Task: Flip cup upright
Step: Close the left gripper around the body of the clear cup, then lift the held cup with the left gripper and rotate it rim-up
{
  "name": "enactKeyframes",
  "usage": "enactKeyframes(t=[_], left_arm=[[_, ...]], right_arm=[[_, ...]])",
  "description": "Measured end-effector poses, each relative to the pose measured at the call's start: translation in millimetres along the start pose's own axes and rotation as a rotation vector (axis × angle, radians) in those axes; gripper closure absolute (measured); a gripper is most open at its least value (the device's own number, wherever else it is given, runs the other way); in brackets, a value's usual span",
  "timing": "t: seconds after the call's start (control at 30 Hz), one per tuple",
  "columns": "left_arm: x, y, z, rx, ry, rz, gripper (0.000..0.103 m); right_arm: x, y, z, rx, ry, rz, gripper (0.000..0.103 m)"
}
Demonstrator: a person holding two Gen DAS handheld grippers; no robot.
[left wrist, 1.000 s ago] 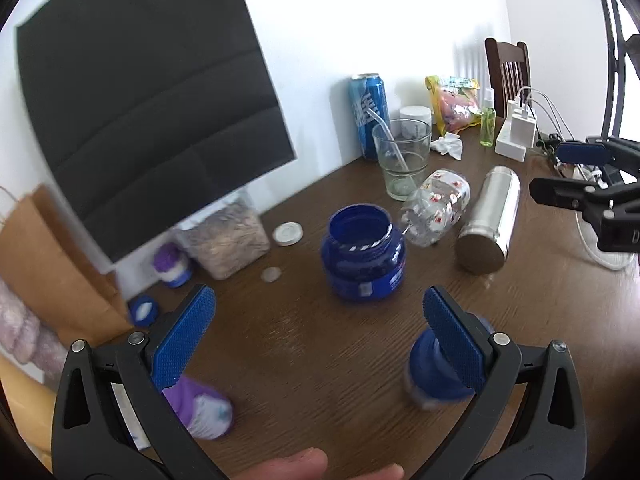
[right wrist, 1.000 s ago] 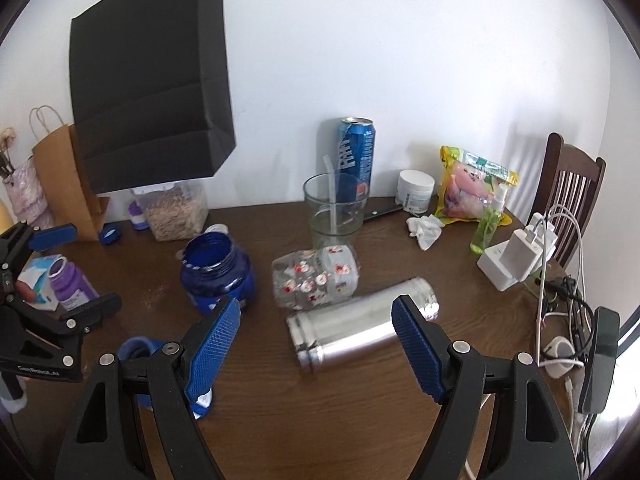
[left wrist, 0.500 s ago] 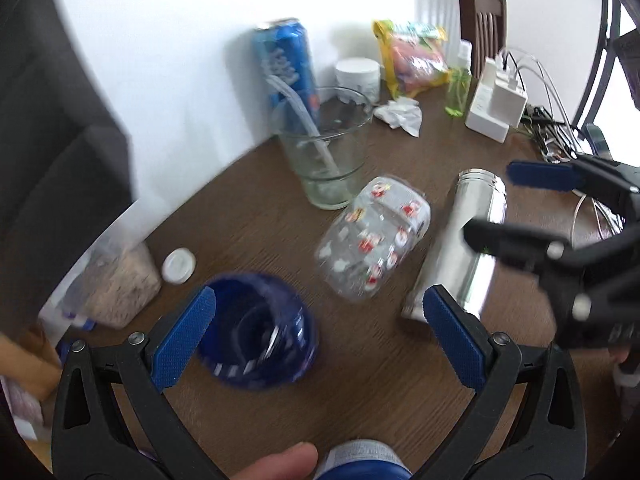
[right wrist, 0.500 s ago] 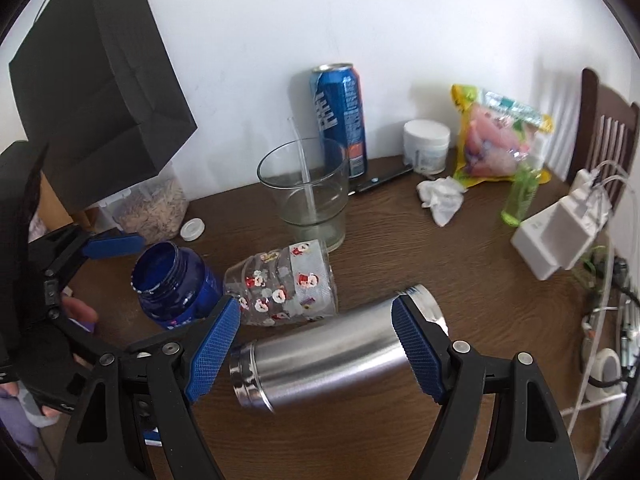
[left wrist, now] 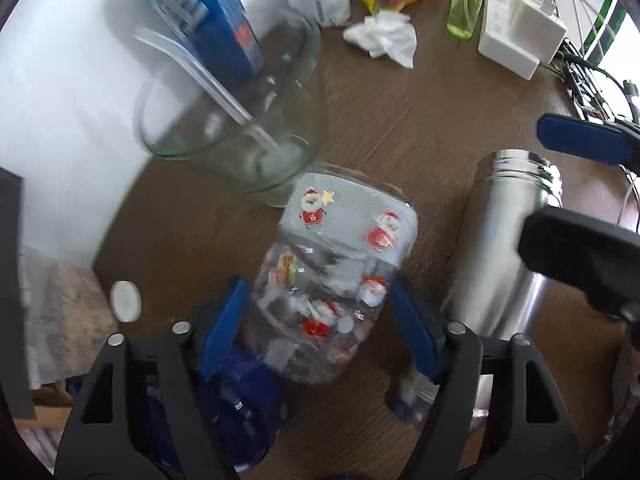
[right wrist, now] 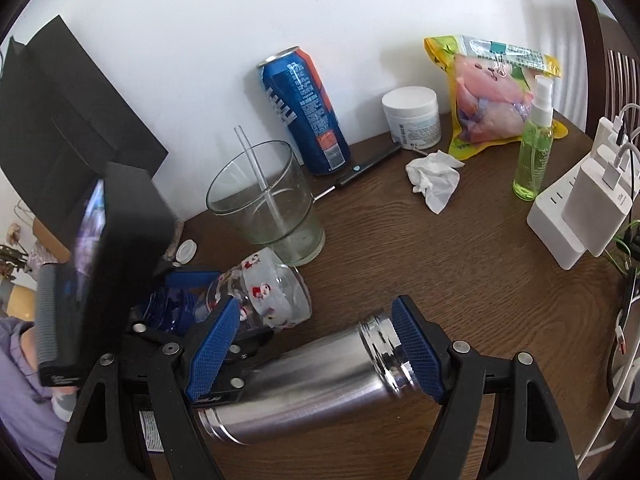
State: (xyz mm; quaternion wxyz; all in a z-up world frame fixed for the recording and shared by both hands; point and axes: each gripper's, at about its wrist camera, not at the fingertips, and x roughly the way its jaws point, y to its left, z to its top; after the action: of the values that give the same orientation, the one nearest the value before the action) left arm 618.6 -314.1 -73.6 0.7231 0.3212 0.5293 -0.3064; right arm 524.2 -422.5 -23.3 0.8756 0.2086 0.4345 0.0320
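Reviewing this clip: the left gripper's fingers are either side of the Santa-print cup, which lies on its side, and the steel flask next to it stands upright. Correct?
Not quite. The steel flask is not upright: it lies on its side on the table, as the right wrist view shows. The rest holds: the left gripper has its fingers either side of the Santa-print cup, which lies on its side.

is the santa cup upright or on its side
On its side: the santa cup lies on the table, between the left hand-held gripper fingers.

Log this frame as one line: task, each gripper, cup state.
flip cup upright | left gripper: open, straddling Santa cup | right gripper: open, over steel bottle | cup: on its side, ungrasped
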Motion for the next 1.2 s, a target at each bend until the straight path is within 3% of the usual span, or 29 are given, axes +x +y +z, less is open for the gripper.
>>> enactKeyframes(t=[0.13, 0.2, 0.43, 0.6, 0.77, 0.87, 1.0, 1.1, 1.2], left_arm=[[5.2, 2.3, 5.8, -0.058, 0.010, -0.031, 0.035], [6.5, 2.0, 8.0, -0.084, 0.005, -0.052, 0.042], [-1.6, 4.5, -8.5, -0.140, -0.053, -0.043, 0.043], [-11.6, 8.7, -24.4, -0.168, -0.105, -0.138, 0.043], [-46.5, -1.8, -50.5, -0.182, -0.219, -0.096, 0.042], [-67.8, -2.5, -77.2, -0.212, -0.294, -0.116, 0.042], [-59.7, -5.8, -101.1, -0.219, -0.260, -0.050, 0.042], [-52.0, -11.1, -111.2, -0.242, -0.232, -0.058, 0.043], [-69.4, -13.1, -125.6, -0.282, -0.282, -0.058, 0.044]], right_arm=[[-4.2, -0.7, 1.1, 0.006, -0.002, 0.028, 0.021], [-6.2, 1.0, 1.6, 0.006, -0.004, 0.039, 0.021], [-11.1, 4.4, 1.4, 0.008, -0.009, 0.057, 0.021], [-22.8, 12.2, 0.6, -0.015, -0.038, 0.068, 0.021], [-28.8, 25.8, -2.2, -0.049, -0.048, 0.079, 0.021], [-33.0, 38.1, -7.8, -0.077, -0.050, 0.092, 0.021], [-32.3, 57.3, -26.0, -0.142, -0.014, 0.111, 0.021], [-27.7, 68.6, -40.7, -0.151, 0.022, 0.160, 0.021], [-32.6, 80.8, -56.8, -0.177, 0.029, 0.192, 0.021]])
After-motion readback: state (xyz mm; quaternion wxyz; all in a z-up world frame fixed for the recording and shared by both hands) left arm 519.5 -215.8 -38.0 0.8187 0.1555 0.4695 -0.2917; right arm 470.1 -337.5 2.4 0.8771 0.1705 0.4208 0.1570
